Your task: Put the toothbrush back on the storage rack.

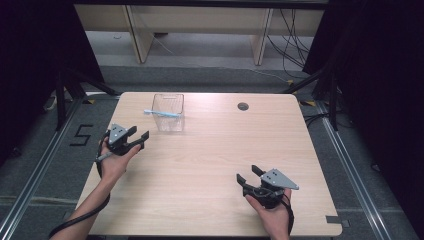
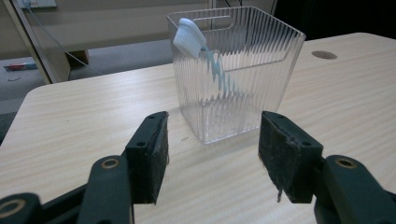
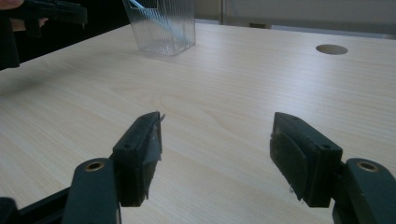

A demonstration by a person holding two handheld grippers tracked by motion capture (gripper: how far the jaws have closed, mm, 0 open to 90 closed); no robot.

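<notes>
Where the ribbed wall of the clear plastic bin [image 2: 236, 74] blurs it, the lower handle of the pale blue toothbrush [image 2: 198, 46] is hard to follow, and only its white head, poking over the rim at the bin's left corner, is sharp in the left gripper view; in the right gripper view the bin [image 3: 161, 25] is cut off at the top edge and the brush reads as a thin slanted line inside it. From the high view the toothbrush [image 1: 161, 113] leans across the bin [image 1: 168, 112], one end jutting past the left rim. The left gripper [image 1: 136, 136] sits just to the left of the bin near the table's left edge, held from below in the person's left hand [image 1: 114, 160], its jaws pointing right toward the bin, standing wide with nothing between them. The right gripper [image 1: 247, 175] rests low near the table's near right corner, well apart from the bin, gripped by the right hand [image 1: 272, 212], jaws aimed up and left, also spread wide over bare wood. The table [image 1: 210, 165] is light wood grain with a round cable hole [image 1: 243, 106] near its far edge; beyond it lie grey floor, pale furniture legs and loose dark cables, with a "5" marked on the floor at the left
</notes>
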